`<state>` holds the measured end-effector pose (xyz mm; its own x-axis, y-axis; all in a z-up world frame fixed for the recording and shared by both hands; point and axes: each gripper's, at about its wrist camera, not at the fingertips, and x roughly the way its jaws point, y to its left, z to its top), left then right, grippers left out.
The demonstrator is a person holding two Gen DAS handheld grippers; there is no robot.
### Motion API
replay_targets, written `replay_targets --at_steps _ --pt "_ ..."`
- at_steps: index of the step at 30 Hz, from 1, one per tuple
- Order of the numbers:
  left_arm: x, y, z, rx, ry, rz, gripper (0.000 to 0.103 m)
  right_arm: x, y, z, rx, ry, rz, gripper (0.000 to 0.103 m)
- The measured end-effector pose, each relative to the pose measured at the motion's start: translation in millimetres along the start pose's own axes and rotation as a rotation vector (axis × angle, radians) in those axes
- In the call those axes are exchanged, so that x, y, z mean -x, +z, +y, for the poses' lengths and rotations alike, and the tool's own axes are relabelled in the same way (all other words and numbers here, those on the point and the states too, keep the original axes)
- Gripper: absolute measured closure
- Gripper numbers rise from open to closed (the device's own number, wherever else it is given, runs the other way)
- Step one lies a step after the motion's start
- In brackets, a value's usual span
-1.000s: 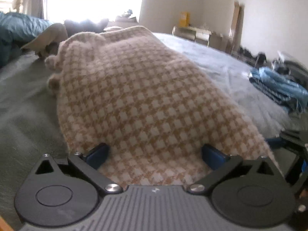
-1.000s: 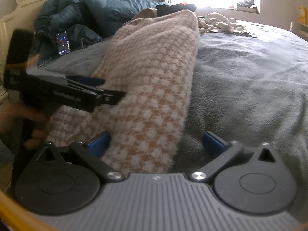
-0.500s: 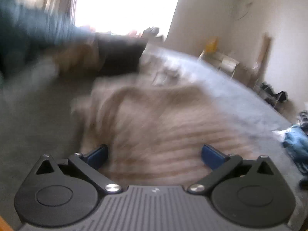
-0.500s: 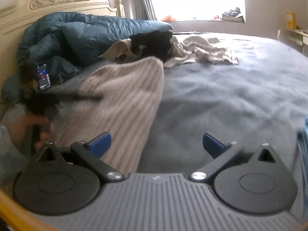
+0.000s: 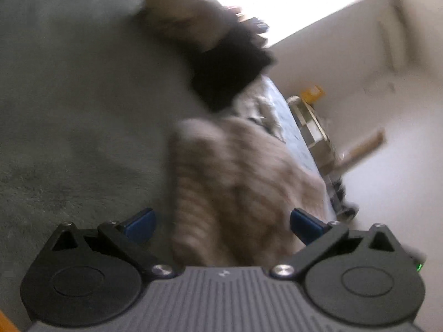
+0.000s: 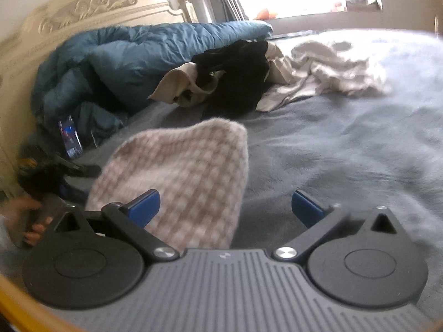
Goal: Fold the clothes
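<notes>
Sweater [image 6: 177, 177] in pink-and-tan check lies on the grey bed [image 6: 346, 149], and we see it from both wrist views. In the right view it rises as a rounded hump in front of our right gripper [image 6: 224, 207]. Its near part runs down between the jaws on the left half of the gap, and the left blue pad [image 6: 144, 207] stands in front of the cloth. The right half of the gap shows only bed. The jaws stand wide apart and grip nothing.

In the left view the picture is tilted and badly blurred. There the sweater [image 5: 235, 188] fills most of the gap of our left gripper [image 5: 223, 221], closer to the right pad [image 5: 306, 225] than to the left one. Those jaws are also spread wide, and we cannot tell whether either pad touches the cloth.

At the left edge of the right view our left gripper [image 6: 55, 174] shows as a dark blurred shape just beside the sweater, with a hand [image 6: 30, 221] below it.

Beyond the sweater lie a black garment [image 6: 238, 74], a cream heap [image 6: 332, 72] and a blue duvet [image 6: 133, 63] against the headboard [image 6: 83, 8].
</notes>
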<state>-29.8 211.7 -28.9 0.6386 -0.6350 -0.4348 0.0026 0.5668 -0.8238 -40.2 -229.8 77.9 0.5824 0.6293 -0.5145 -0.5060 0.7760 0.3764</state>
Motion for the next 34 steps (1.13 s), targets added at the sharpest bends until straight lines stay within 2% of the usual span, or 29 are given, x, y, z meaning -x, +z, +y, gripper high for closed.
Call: replay_targets --at_steps 3,6,9,13,16,17,18,21,22,24,26,27,31,34 --pt "-15 19 8 0.023 -0.084 0.021 0.0 -23 8 -17 -0.075 0.069 0.046 0.001" --pt "-40 31 3 -0.049 -0.084 0.104 0.0 -42 8 -26 -0.12 0.112 0.061 0.001" --pt "-57 45 -1 -0.061 -0.089 0.151 0.0 -60 7 -33 -0.151 0.155 0.079 0.001" --pt "-78 55 -14 -0.143 -0.068 0.227 0.0 -87 3 -43 -0.236 0.241 0.12 0.001" --pt "-91 51 -24 -0.22 -0.082 0.273 0.0 -96 3 -34 -0.229 0.241 0.108 0.002" --pt "-94 47 -27 -0.25 -0.086 0.285 0.0 -98 4 -29 -0.227 0.238 0.105 0.008" --pt "-95 42 -30 -0.273 -0.089 0.283 0.0 -100 4 -25 -0.224 0.234 0.102 0.017" --pt "-90 15 -42 -0.367 -0.094 0.244 0.002 -97 8 -15 -0.234 0.209 0.092 0.032" --pt "-86 11 -41 -0.351 -0.131 0.219 0.004 -93 9 -10 -0.213 0.202 0.074 0.034" --pt "-77 10 -36 -0.286 -0.216 0.167 0.017 -87 12 0 -0.168 0.182 0.042 0.039" --pt "-73 12 -35 -0.267 -0.228 0.138 0.03 -84 16 6 -0.152 0.183 0.009 0.042" --pt "-72 14 -36 -0.266 -0.237 0.128 0.03 -83 20 8 -0.142 0.18 -0.005 0.043" --pt "-73 39 -42 -0.263 -0.293 0.067 0.031 -92 53 8 -0.111 0.182 -0.039 0.044" --pt "-83 84 -61 -0.326 -0.293 0.014 0.031 -114 103 7 -0.059 0.153 -0.071 0.044"
